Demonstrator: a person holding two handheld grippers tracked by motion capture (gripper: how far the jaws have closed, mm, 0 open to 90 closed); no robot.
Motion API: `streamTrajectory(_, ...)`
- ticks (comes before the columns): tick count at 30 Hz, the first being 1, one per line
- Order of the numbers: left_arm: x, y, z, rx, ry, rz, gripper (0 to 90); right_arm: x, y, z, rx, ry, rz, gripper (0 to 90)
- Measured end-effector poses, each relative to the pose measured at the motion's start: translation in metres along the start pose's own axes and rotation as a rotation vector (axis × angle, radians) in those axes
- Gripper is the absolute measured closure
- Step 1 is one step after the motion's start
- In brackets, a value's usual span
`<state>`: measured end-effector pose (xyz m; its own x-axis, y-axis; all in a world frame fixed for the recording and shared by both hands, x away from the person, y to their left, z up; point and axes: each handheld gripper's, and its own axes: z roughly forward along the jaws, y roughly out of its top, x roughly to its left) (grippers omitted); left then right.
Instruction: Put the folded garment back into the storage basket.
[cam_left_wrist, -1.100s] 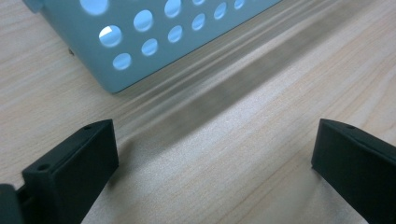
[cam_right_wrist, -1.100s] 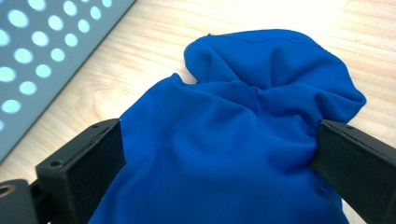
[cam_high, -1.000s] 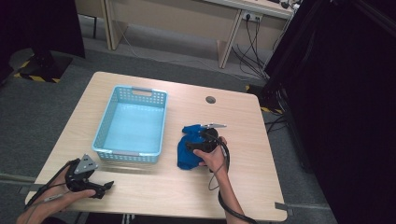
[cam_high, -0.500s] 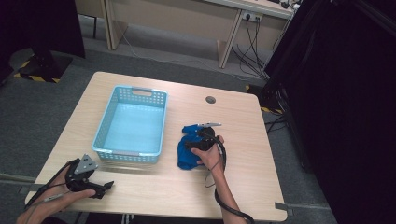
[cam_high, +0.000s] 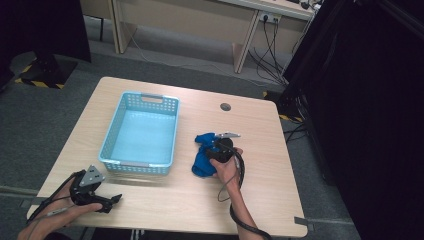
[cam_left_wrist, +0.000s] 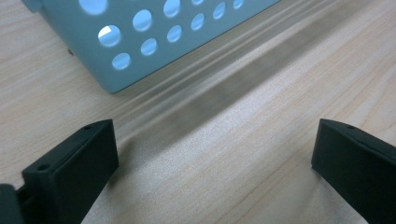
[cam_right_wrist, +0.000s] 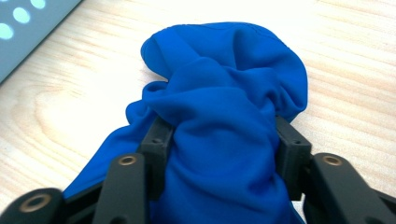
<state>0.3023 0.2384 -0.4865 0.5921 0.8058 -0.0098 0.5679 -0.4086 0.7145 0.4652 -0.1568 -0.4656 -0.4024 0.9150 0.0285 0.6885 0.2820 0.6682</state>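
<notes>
Cloth (cam_right_wrist: 224, 121), blue and bunched, lies on the table just right of the basket (cam_high: 141, 131); my right tongs (cam_right_wrist: 224, 135) squeeze its thick fold for lifting, I think. My left tongs (cam_left_wrist: 212, 158) rest released, near the basket's front corner.

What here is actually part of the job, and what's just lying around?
In use, likely:
blue cloth, bunched between the right gripper jaws
basket, empty beside it

Idle or background:
left gripper, open, low over the table
cables on the floor
</notes>
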Motion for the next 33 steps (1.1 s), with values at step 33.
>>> streamTrajectory(33,0.000,0.000,0.000,0.000,-0.001,0.001,0.0,0.006,0.028,-0.048,-0.121,0.089,0.027,56.0)
